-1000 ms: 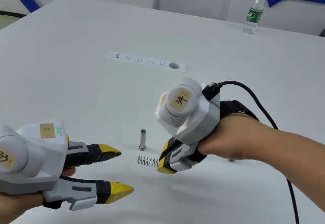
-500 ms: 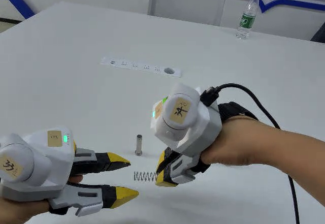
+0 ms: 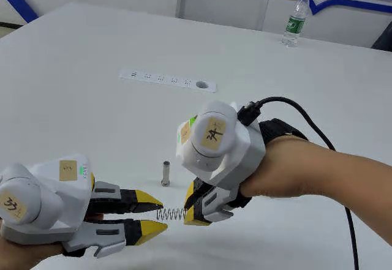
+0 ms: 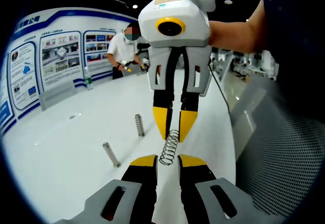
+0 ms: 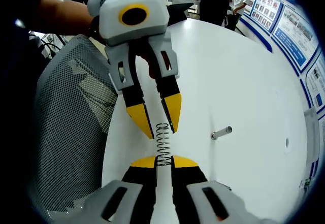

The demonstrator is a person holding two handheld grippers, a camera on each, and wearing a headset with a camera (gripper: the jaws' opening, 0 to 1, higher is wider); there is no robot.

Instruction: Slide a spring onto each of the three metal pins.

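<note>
While right gripper (image 3: 192, 209) pinches spring (image 3: 172, 213), pin (image 3: 165, 172), power strip (image 3: 165, 79) sit beyond.

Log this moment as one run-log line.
right gripper: shut on coiled metal spring | left gripper: open, jaws around spring's free end | grey metal pin: upright, bare

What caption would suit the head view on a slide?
Right gripper pinches one end of a spring; the open left gripper flanks its free end, a pin standing beyond.

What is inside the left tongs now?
One end of the spring lies between the open left tongs, not pinched. Its other end is clamped in the right tongs, whose tips cover it.
</note>
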